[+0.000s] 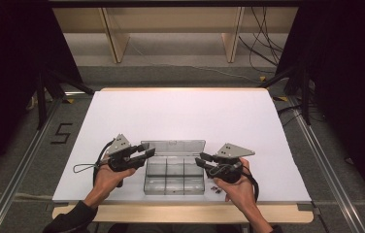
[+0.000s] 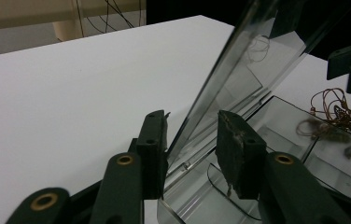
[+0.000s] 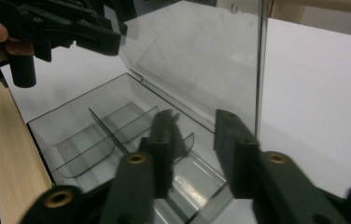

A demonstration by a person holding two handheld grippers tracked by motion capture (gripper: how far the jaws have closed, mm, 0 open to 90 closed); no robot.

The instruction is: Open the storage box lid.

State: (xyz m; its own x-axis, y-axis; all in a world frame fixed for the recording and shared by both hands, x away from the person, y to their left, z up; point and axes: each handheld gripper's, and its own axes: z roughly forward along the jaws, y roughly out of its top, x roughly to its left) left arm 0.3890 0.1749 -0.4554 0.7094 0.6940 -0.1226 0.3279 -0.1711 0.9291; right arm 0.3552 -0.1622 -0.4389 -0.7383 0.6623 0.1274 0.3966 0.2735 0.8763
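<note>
Black jaws of the left gripper (image 2: pixel 192 149) rise closest to its own camera, straddling the left edge of the raised lid (image 2: pixel 239 79) of one clear box (image 1: pixel 174 171); the pads stand either side of the clear panel without visibly pressing it, so this gripper reads as released around the lid rather than clamped. From its own camera the right gripper (image 3: pixel 194 140) likewise has its jaws parted near the lid's right edge, one jaw over the tray and one beside the panel, gripping nothing. The box sits at the near middle of the white table (image 1: pixel 185 116), between the two hands, its lid upright at the back and hinged to the tray. To do this step well, I judge both grippers should close squarely on the lid's side edges at matching heights, then move it evenly so the thin hinge is not twisted and the light box does not slide. Counted: one box with one lid, its tray split by dividers into about six compartments; two grippers; one tangle of thin coppery wire (image 2: pixel 334 109) beyond the box in the left gripper view; and a few small dark bits (image 1: pixel 215 187) on the table near the right hand, too small to name.
</note>
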